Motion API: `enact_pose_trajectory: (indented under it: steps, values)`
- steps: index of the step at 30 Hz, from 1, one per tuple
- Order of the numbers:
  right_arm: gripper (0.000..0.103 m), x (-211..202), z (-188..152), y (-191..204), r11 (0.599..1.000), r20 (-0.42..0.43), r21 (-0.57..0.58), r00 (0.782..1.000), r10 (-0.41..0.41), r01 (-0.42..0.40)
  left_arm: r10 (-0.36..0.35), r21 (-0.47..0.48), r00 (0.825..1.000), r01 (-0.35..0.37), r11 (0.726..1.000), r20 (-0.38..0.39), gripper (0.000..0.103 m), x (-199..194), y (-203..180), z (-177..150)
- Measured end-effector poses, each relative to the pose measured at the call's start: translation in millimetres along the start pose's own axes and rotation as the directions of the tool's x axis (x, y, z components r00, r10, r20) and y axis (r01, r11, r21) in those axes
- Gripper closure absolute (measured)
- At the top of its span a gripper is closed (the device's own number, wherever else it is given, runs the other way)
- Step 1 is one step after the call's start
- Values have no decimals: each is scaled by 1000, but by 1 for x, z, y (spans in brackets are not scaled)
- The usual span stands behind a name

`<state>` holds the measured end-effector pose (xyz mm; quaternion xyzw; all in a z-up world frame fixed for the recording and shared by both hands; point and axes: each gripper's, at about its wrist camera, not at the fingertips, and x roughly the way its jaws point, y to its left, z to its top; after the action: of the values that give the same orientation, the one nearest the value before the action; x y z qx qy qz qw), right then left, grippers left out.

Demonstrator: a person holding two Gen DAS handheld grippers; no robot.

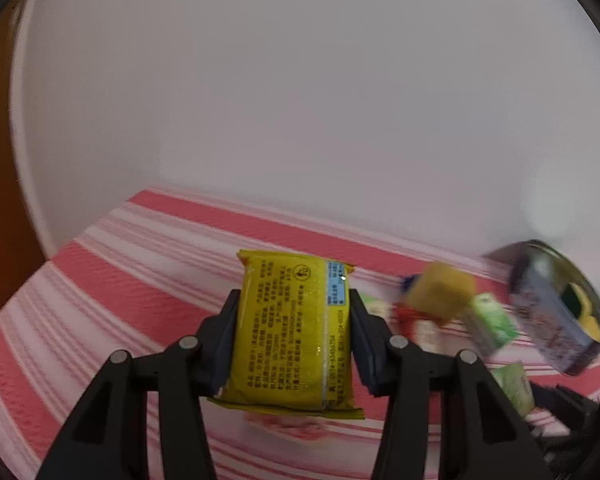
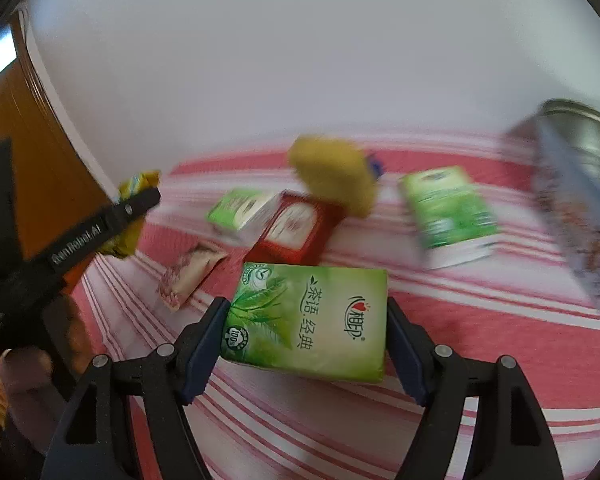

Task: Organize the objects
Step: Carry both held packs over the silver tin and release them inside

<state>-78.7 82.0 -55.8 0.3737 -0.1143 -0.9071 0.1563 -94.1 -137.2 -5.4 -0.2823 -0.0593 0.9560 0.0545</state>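
Tissue pack [image 2: 306,320] fills right hand-held gripper [image 2: 306,322] edge-to-edge.

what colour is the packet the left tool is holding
Yellow packet with dark print, clearest in the left wrist view.

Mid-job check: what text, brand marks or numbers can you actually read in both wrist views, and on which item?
"茶语.经典", with a "100%" seal: green tissue pack between the right gripper pads.
"GenRobot.AI": side of the left gripper.
Yellow snack packet in the left gripper: dense print and blue label, too small to read.
Other green packs, red pack, tin: blurred, unreadable.
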Motion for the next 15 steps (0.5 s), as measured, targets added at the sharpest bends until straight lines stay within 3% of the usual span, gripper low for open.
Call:
enact_pose_trajectory:
  steps: [7, 15]
  values:
    - [26, -50, 10, -26, 997, 176, -1, 981, -79, 80, -72, 120, 996, 66, 991, 49, 53, -7, -47, -14]
    - [26, -100, 10, -51, 980, 375, -43, 913, -163, 193, -122, 151, 991, 113, 982, 47, 53, -14, -100, -19]
